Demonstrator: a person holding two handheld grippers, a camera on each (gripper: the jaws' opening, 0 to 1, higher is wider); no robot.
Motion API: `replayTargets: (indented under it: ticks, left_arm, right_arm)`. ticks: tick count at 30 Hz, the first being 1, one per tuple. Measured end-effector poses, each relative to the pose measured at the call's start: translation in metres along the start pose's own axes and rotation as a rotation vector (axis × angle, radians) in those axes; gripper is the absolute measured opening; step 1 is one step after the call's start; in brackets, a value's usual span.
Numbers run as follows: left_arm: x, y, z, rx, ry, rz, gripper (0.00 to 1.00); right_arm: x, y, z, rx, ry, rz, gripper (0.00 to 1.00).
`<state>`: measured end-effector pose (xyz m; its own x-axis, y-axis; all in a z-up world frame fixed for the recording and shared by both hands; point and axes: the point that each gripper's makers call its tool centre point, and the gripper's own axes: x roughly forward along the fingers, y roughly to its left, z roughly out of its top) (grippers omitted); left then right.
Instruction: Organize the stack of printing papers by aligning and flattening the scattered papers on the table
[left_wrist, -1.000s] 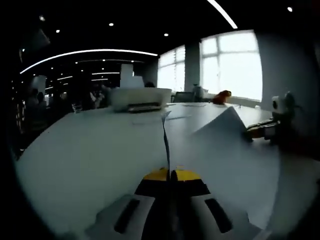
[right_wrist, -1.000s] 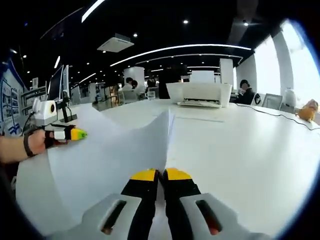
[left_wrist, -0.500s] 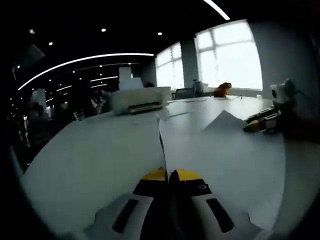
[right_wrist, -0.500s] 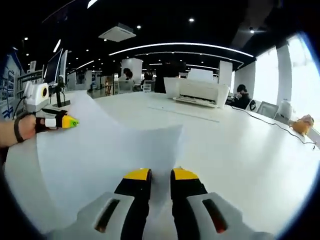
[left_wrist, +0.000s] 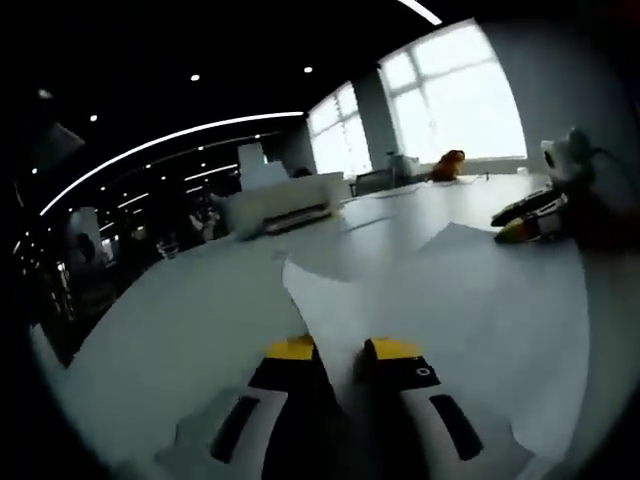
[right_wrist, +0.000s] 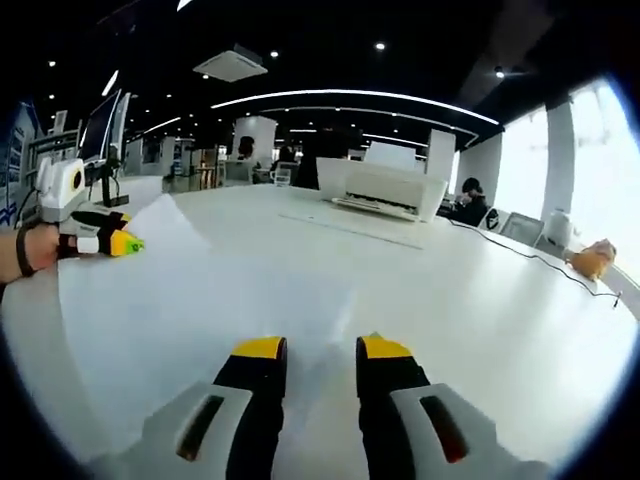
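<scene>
- Two yellow-tipped grippers work over one long white table (right_wrist: 520, 300): the left gripper (left_wrist: 342, 350) and the right gripper (right_wrist: 322, 348), each rising from the bottom of its own view.
- Left gripper's jaws stand apart with a clear gap between the yellow tips, gripping nothing; they sit just over the near edge of the white printing papers (left_wrist: 450, 290).
- Right gripper's jaws are likewise spread and hold nothing, with the near edge of the printing papers (right_wrist: 200, 290) lying below and ahead of them.
- Printing papers lie spread on the tabletop between the two grippers; in the left gripper view a corner points away toward the far end of the table, and another corner rises slightly near the other gripper.
- In the right gripper view the left gripper (right_wrist: 118, 243) shows at the far left, held by a person's hand (right_wrist: 35, 250), its tip at the lifted paper corner.
- In the left gripper view the right gripper (left_wrist: 520, 222) lies at the far right edge of the sheets.
- A white desktop printer (right_wrist: 385, 187) stands farther down the table, well apart from the papers.
- An orange plush toy (left_wrist: 447, 164) sits by the bright windows.
</scene>
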<state>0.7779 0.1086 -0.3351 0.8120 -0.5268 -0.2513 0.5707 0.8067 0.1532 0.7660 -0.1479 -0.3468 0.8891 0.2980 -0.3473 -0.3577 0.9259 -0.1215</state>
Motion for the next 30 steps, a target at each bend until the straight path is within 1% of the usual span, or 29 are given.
replayTargets:
  ticks: [1,6,11,16,20,25,30]
  left_arm:
    - [0.000,0.000,0.000,-0.008,-0.002,-0.001,0.30]
    - [0.000,-0.002,0.001,-0.018,-0.006,-0.006,0.37]
    - [0.000,0.002,0.001,-0.035,-0.010,0.009,0.46]
    - [0.002,-0.005,0.003,-0.053,-0.024,-0.020,0.55]
    - [0.002,-0.004,0.006,-0.080,-0.039,-0.025,0.62]
    - [-0.003,-0.001,0.012,-0.107,-0.078,-0.012,0.67]
    - [-0.004,-0.004,0.013,-0.111,-0.086,-0.024,0.68]
  right_arm:
    - [0.000,0.000,0.000,0.000,0.000,-0.001,0.23]
    - [-0.002,0.001,0.001,0.018,-0.009,0.008,0.24]
    - [-0.005,0.004,0.003,0.024,-0.020,0.014,0.25]
    - [-0.007,0.005,0.006,0.045,-0.037,0.022,0.26]
    - [-0.009,0.006,0.007,0.047,-0.049,0.022,0.26]
    - [-0.011,0.006,0.009,0.075,-0.066,0.028,0.29]
    - [-0.012,0.013,0.010,0.068,-0.069,0.050,0.32]
